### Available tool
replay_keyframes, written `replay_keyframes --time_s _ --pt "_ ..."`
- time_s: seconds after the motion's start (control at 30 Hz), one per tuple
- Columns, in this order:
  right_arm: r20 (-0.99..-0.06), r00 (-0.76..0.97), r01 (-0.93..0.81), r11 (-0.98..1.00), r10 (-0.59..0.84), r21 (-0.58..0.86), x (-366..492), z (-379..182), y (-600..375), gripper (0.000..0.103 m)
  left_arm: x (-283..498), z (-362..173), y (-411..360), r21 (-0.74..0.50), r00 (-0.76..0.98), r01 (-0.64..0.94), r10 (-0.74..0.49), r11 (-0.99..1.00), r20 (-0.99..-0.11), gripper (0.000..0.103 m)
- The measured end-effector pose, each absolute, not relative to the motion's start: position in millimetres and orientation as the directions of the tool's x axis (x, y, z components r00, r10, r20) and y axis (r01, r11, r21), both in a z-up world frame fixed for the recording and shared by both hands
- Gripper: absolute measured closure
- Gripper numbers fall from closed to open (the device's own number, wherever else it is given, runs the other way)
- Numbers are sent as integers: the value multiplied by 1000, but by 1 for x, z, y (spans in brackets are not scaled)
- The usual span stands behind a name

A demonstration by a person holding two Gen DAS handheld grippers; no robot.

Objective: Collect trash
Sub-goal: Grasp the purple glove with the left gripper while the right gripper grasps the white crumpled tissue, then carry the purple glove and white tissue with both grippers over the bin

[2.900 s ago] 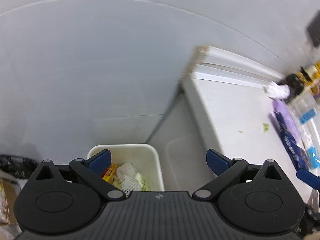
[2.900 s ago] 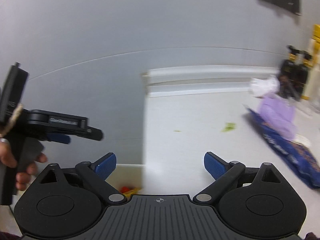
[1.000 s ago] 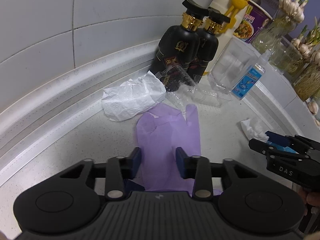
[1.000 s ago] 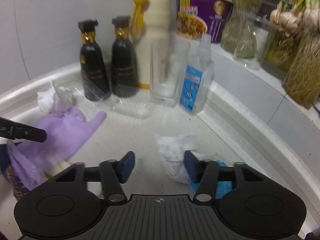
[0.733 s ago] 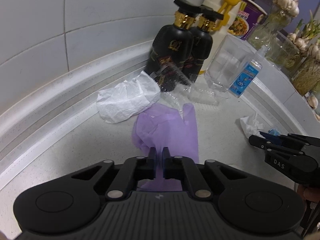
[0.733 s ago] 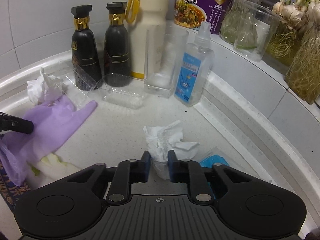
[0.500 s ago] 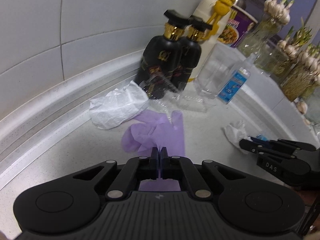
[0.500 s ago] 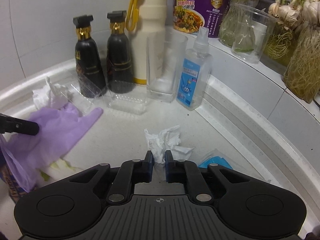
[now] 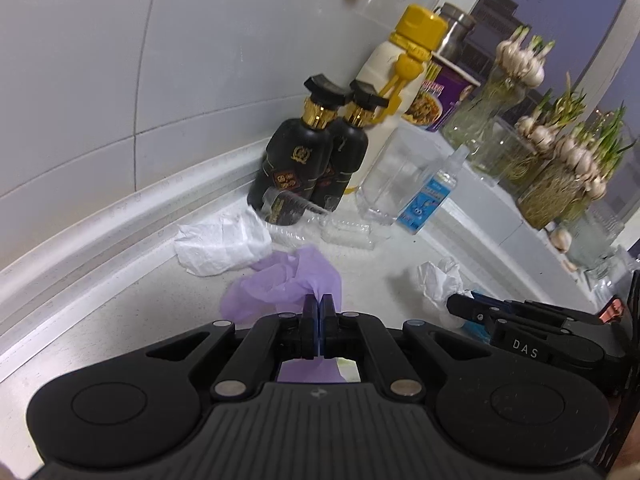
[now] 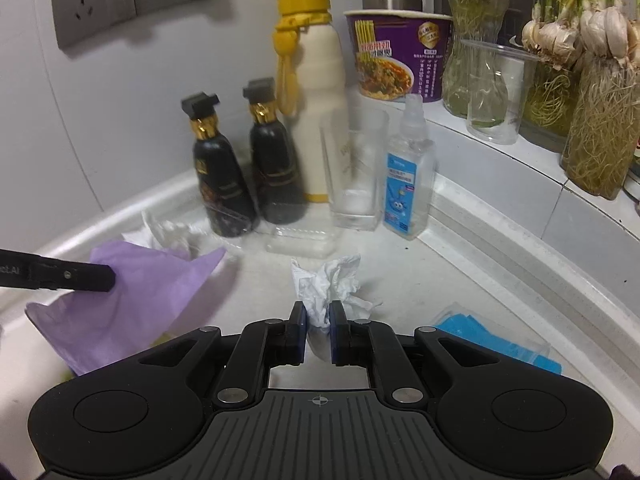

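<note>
- Left wrist view, nearest me: my left gripper [image 9: 319, 312] is pinched tight on the purple glove [image 9: 280, 284]. The glove hangs forward from the tips over the white counter [image 9: 120, 312].
- Right wrist view, nearest me: my right gripper [image 10: 318, 322] is squeezed on a crumpled white tissue [image 10: 332, 276]. The tissue sticks up past the tips.
- Each hand has one piece of trash. I think both are ready to go to a bin, but I see no bin in these views.
- Just right of my right gripper lies one blue wrapper [image 10: 496, 340] on the counter, nearer to that hand.
- Past the glove lies one more white tissue [image 9: 222, 242], by the wall, nearer to my left hand.
- One clear plastic tray [image 10: 300, 240] lies a bit farther back.
- Far back stand two black bottles [image 10: 220, 176], one cream bottle with a yellow cap [image 10: 316, 112], one glass [image 10: 356, 168], one spray bottle [image 10: 408, 176] and one noodle cup [image 10: 396, 60].
</note>
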State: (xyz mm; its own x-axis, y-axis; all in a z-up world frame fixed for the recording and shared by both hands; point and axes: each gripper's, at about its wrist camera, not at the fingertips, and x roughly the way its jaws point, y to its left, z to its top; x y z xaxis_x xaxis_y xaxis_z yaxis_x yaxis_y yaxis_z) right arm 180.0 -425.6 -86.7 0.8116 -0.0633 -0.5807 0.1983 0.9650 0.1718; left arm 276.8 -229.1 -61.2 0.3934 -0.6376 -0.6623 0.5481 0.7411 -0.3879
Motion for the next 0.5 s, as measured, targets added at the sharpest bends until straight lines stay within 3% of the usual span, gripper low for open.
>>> replay_keyframes --time_s 0.5 --pt "-542 840 167 948 6 269 148 -63 -410 94 253 -24 -202 -441 409 567 -703 696 -582 103"
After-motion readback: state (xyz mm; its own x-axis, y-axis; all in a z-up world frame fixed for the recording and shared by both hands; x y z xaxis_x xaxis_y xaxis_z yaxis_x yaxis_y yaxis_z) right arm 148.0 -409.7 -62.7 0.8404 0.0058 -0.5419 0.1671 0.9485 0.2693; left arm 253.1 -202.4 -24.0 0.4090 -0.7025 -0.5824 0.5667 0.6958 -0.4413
